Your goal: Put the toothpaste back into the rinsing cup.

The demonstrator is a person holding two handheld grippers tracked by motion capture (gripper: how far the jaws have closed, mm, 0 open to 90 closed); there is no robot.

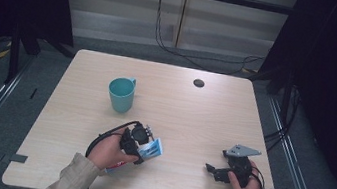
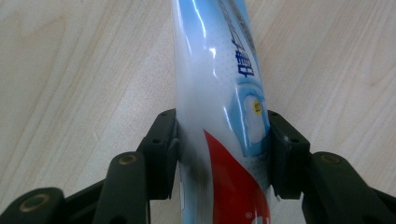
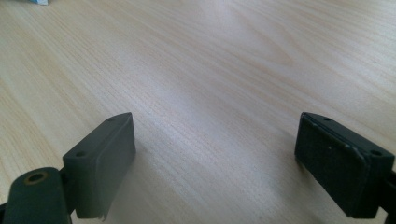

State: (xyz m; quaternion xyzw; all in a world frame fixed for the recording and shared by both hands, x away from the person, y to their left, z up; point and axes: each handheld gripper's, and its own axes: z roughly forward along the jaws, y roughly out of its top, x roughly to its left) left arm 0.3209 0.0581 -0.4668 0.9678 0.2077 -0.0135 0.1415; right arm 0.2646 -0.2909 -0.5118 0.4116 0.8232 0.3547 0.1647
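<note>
A toothpaste tube, white and light blue with a red patch, lies on the wooden table near its front left. My left gripper is down over it, held in the person's left hand. In the left gripper view the tube runs up between the two black jaws, and both pads press against its sides, so the left gripper is shut on it. At the front right my right gripper rests low over bare wood; in its own view the right gripper stands wide open with nothing between the jaws.
A teal cup stands upright behind the left gripper, toward the table's middle left. A small black round cap sits in the tabletop near the far edge. Cables run across the floor behind the table.
</note>
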